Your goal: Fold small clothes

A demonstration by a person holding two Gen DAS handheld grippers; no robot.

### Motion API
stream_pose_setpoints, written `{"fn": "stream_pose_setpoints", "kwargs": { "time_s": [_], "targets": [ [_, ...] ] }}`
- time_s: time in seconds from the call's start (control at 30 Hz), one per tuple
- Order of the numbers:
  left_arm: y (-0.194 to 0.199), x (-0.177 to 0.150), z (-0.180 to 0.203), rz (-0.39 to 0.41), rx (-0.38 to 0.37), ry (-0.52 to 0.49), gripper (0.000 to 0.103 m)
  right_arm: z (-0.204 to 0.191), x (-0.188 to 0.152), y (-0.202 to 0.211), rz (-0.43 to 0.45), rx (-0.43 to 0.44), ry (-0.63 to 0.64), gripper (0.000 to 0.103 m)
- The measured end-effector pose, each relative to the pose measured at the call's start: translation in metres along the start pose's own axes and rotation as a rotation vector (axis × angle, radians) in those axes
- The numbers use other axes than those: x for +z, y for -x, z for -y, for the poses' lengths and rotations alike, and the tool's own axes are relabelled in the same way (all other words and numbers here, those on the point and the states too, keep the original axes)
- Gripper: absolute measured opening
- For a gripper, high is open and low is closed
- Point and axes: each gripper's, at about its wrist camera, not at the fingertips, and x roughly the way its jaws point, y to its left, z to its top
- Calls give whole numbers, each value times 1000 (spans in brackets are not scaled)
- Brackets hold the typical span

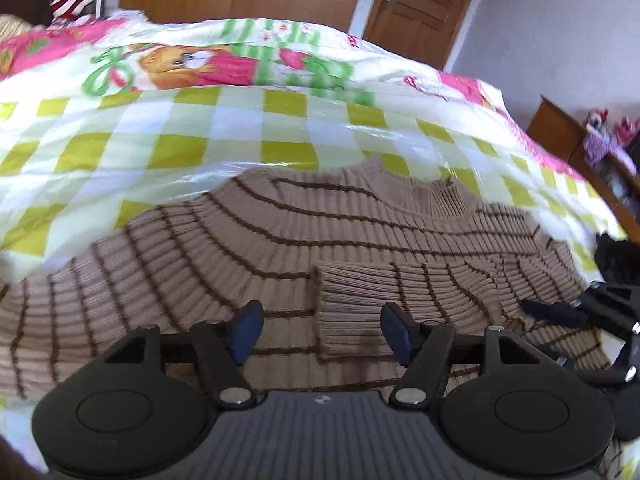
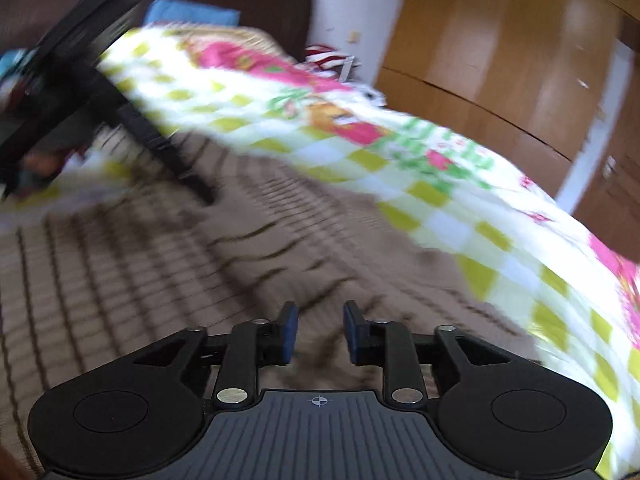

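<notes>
Sweater (image 1: 280, 248) flat on quilt (image 1: 240, 120), one cuff (image 1: 352, 308) folded inward at 6 o'clock | your left gripper (image 1: 322, 332) spread wide, empty | right gripper (image 2: 317, 334) parted, empty | remaining, by appearance: other sleeve, body folds

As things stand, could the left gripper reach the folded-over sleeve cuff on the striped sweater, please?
Probably yes: the left gripper is open, with the sleeve cuff lying flat on the sweater right ahead between its fingers, uncovered.
</notes>
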Motion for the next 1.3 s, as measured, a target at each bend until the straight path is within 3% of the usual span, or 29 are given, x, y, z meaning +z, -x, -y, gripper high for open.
{"fn": "stream_pose_setpoints", "kwargs": {
  "time_s": [0.1,0.17,0.2,0.23,0.3,0.33,0.43,0.6,0.8,0.9,1.0,1.1,1.17,1.3],
  "targets": [
    [-4,1,11,9,1,-21,76,-21,0,-12,18,-32,22,29],
    [-7,2,19,4,24,-62,61,-23,3,-19,29,-64,18,29],
    [-10,2,22,-12,32,-74,45,-24,4,-23,35,-82,21,29],
    [-13,2,22,-28,38,-71,38,-23,5,-28,32,-103,20,27],
    [-15,3,17,-25,34,-41,33,-16,9,-34,10,-111,-23,19],
    [-13,3,14,-20,28,-22,31,-13,12,-37,-2,-103,-61,5],
    [-7,5,4,4,23,17,29,-9,18,-38,-7,-90,-122,3],
    [-6,3,4,3,70,-27,29,-15,22,-39,10,-71,-165,2],
    [-5,2,18,36,99,-89,32,7,13,-22,3,-93,-255,13],
    [1,4,16,69,109,-79,32,23,5,12,35,-130,-302,14],
    [8,6,20,108,134,-97,32,37,-15,44,32,-242,-311,16],
    [2,6,24,90,131,-121,32,57,-39,69,-8,-351,-383,16],
    [-8,1,29,82,172,-172,32,72,-51,80,-26,-385,-462,18],
    [-25,-8,27,42,216,-213,41,77,-57,75,-54,-417,-442,19]
  ]
}}
